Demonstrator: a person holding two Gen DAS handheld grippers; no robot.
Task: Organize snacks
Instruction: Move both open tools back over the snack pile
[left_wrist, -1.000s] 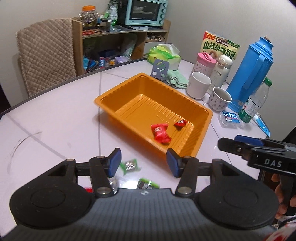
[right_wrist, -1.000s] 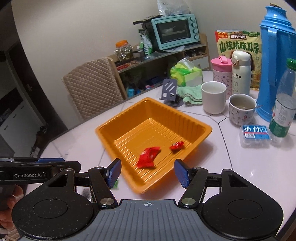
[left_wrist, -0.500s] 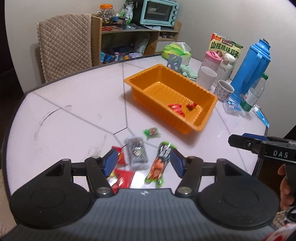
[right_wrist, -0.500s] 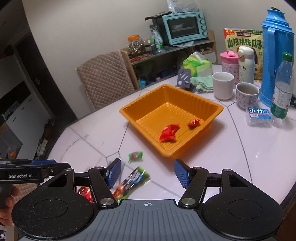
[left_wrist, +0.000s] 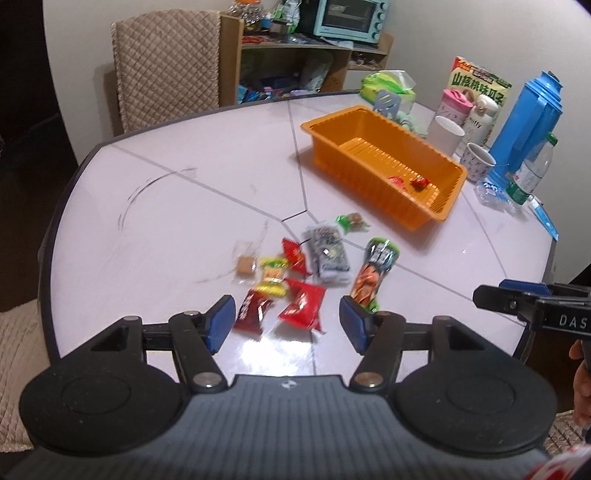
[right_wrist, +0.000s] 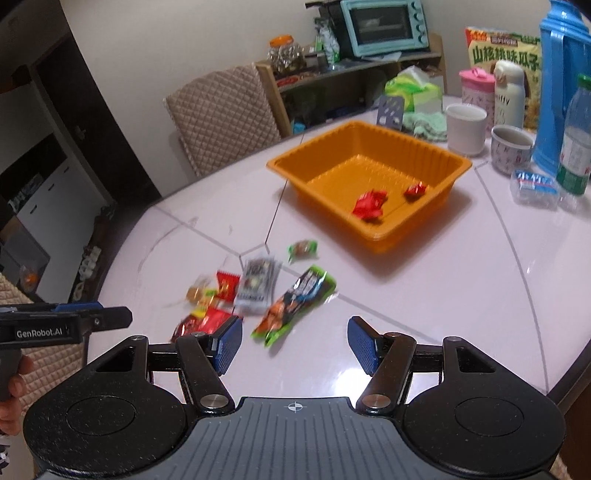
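Observation:
An orange tray (left_wrist: 373, 184) (right_wrist: 369, 236) stands on the white table with two red wrapped snacks (right_wrist: 369, 203) (right_wrist: 415, 190) inside. Nearer to me lies a loose pile: a long green-and-orange packet (left_wrist: 371, 273) (right_wrist: 295, 302), a grey packet (left_wrist: 327, 256) (right_wrist: 258, 282), a small green candy (left_wrist: 352, 220), red packets (left_wrist: 303, 304), a yellow one (left_wrist: 273, 277) and a clear-wrapped biscuit (left_wrist: 245, 264). My left gripper (left_wrist: 288, 319) hovers open above the near side of the pile. My right gripper (right_wrist: 295, 341) is open just right of the pile. Neither holds anything.
Behind the tray stand a blue thermos (left_wrist: 532, 122), a water bottle (left_wrist: 532, 170), two cups (left_wrist: 445, 134) (left_wrist: 478, 160), a seed bag (right_wrist: 502, 55) and a tissue box (left_wrist: 388, 83). A padded chair (left_wrist: 166, 66) and a shelf with a toaster oven (right_wrist: 384, 26) lie beyond the table's far edge.
Both grippers have drawn back from the tray toward the near table edge, bringing the snack pile into view. The left jaws stand a little wider than a second ago.

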